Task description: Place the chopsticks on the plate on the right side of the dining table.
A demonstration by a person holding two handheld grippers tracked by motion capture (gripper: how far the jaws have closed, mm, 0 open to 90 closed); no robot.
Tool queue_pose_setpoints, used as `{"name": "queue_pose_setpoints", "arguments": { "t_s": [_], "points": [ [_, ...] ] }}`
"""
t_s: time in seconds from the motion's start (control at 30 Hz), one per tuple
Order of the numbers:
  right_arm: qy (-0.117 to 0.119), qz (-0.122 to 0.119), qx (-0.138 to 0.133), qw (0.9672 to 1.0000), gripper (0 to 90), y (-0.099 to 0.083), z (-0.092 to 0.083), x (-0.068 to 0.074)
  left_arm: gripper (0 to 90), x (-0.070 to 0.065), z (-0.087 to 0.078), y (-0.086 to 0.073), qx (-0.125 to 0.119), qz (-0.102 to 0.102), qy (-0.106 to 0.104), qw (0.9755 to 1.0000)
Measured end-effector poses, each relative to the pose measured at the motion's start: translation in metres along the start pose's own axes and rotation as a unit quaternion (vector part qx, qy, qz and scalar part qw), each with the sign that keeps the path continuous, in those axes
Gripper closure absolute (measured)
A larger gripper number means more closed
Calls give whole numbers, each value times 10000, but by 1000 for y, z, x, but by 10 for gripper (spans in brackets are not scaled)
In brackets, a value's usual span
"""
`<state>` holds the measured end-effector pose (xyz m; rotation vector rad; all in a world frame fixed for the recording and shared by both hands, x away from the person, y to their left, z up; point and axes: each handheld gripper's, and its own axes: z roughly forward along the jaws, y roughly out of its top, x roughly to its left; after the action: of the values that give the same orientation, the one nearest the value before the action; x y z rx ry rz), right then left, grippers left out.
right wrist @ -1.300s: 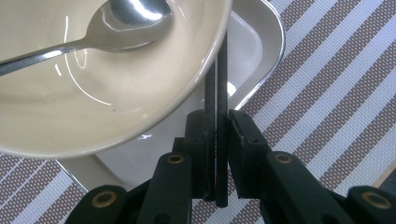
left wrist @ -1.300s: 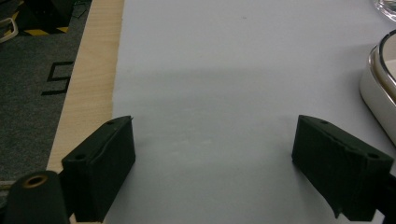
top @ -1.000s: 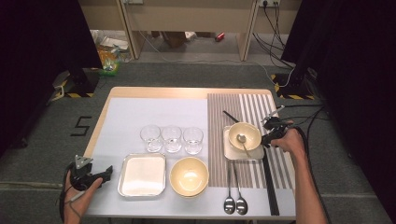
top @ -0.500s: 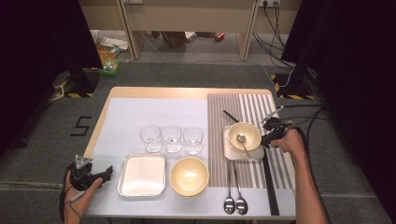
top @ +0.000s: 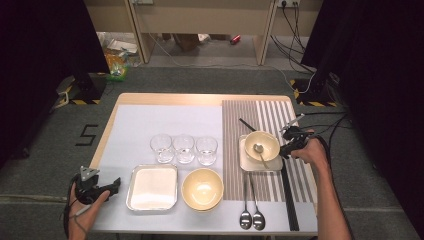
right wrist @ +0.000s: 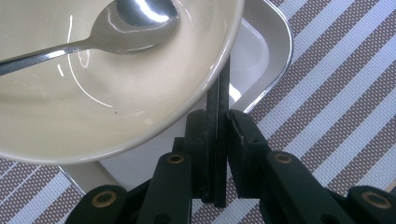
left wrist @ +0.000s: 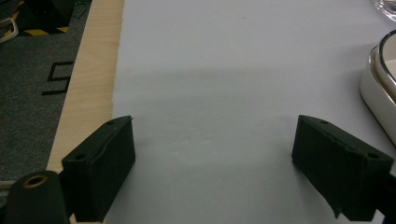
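Right gripper view has the right gripper (right wrist: 217,121) with its jaws pressed in on a pair of thin black chopsticks (right wrist: 218,93), which run up from the pads and pass under the rim of the cream bowl (right wrist: 93,93). That bowl sits on a small white tray (right wrist: 261,46) and holds a spoon (right wrist: 140,14). In the high view this setting lies on the striped mat (top: 260,112) near the right edge of the table (top: 170,99). The chopsticks are gripped but not yet clear of the bowl, so I judge their move barely begun. The left gripper (top: 112,184) rests at the near left corner, jaws wide apart over bare mat, pinching nothing. The three glasses (top: 183,148), empty tray (top: 152,187), larger bowl (top: 202,187) and two spoons (top: 251,217) look to be waiting their turn.
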<state>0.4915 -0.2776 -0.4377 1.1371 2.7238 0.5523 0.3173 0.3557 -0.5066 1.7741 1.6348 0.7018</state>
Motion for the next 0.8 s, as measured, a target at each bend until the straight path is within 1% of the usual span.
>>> {"name": "queue_pose_setpoints", "arguments": {
  "t_s": [0.13,0.23,0.27,0.37,0.5,0.8],
  "points": [
    [-24,-19,-58,10000,781,0,0,-1,123,0,0,0,3,2,-2,10000],
    [-15,-51,-64,10000,783,0,1,0,123,0,0,0,1,0,-2,10000],
    [-4,-22,-35,10000,783,0,1,0,123,0,0,0,2,1,-1,10000],
    [-35,-72,-62,9999,785,0,1,-1,123,0,0,0,3,2,-1,10000],
    [26,-104,-84,9999,786,0,1,-3,123,0,0,0,2,1,-1,10000],
    [86,-331,-80,9994,784,1,1,-7,123,0,0,0,7,6,6,10000]
  ]
}}
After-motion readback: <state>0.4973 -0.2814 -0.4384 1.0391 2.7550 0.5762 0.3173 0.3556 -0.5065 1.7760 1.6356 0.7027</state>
